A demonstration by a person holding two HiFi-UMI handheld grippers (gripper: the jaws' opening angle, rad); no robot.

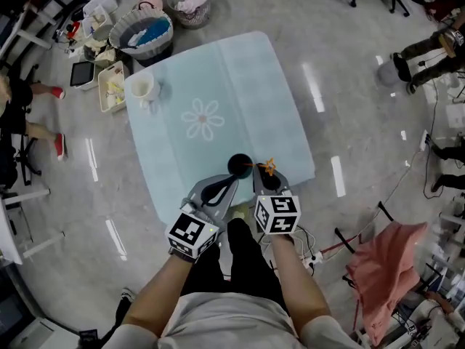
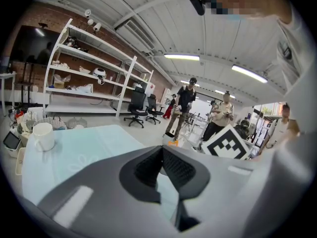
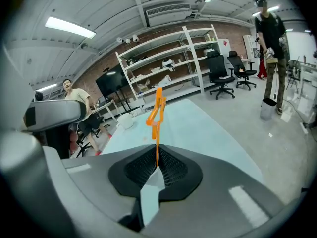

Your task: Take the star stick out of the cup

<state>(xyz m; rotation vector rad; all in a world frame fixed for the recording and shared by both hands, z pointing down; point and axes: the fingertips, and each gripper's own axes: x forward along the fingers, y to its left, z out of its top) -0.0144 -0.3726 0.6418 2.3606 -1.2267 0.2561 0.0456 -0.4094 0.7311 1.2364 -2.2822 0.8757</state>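
Note:
A black cup [image 1: 238, 164] stands near the front edge of the light blue table [image 1: 240, 86]. The orange star stick [image 3: 157, 112] rises upright from between the jaws of my right gripper [image 3: 157, 155], which is shut on its thin stem. In the head view the star stick [image 1: 268, 167] sits just right of the cup, outside its rim, above my right gripper [image 1: 265, 174]. My left gripper [image 1: 229, 182] lies just in front of the cup. Seen from my left gripper [image 2: 162, 150], its jaw tips meet with nothing between them, and the cup is hidden.
A white mug [image 1: 142, 87] stands at the table's far left corner. Baskets [image 1: 145, 33], trays and a tablet [image 1: 81, 72] lie on the floor beyond it. A pink cloth [image 1: 385, 267] and cables lie at the right. Seated and standing people, office chairs and shelves ring the room.

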